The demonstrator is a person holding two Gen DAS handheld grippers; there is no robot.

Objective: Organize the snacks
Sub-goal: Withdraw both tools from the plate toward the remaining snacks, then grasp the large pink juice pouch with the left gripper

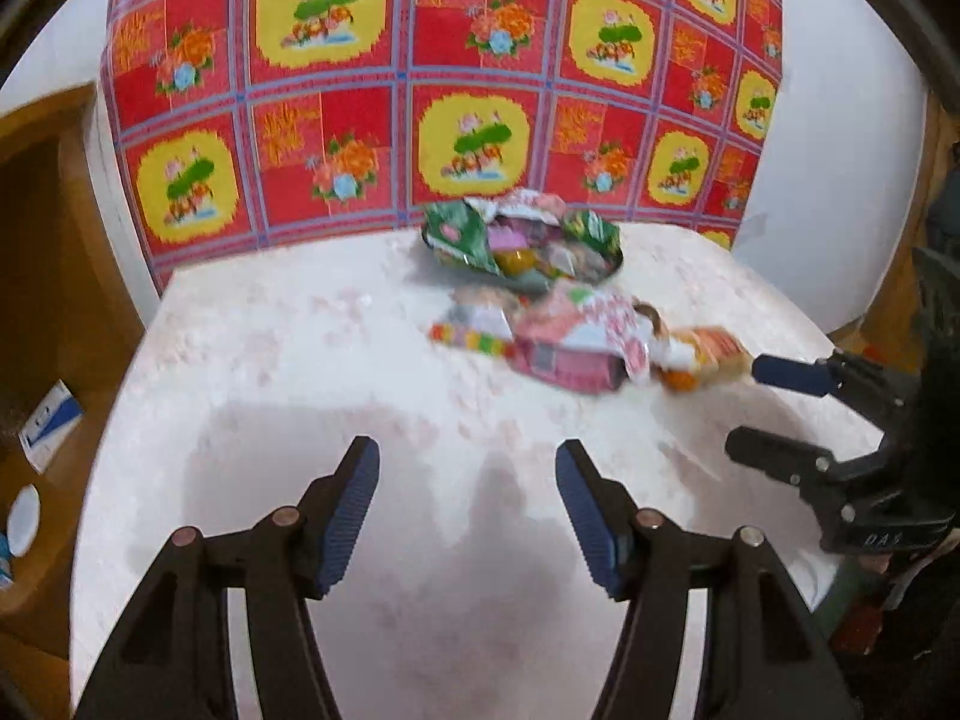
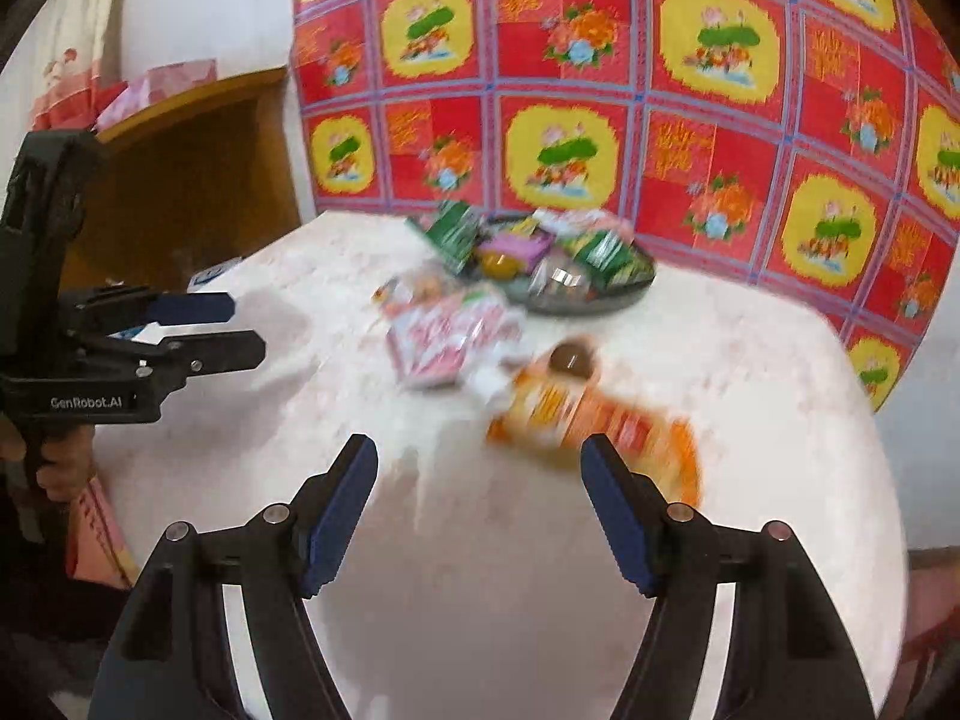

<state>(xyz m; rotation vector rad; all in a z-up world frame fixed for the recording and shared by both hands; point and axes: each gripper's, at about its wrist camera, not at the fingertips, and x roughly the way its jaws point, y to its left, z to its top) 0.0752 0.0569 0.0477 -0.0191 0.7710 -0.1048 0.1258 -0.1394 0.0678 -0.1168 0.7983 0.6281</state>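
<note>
Both empty: left hand-held gripper [image 1: 467, 510] and right hand-held gripper [image 2: 479, 510], jaws apart. Orange snack packet [image 2: 594, 426] at one o'clock, touching the pink packet [image 2: 447, 339] on the bench [image 2: 750, 396]. Risk: blurred, hasty approach, shoving packets toward the dish [image 2: 624, 288].

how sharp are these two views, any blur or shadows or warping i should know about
Left wrist view: the snack pile and table are motion-smeared, while the left gripper stays crisp and soft grey shadows fall beneath it. Right wrist view: the orange packet is the most smeared, and the right gripper is sharp. Both views: fisheye bows the red patterned cloth and darkens the corners.
</note>
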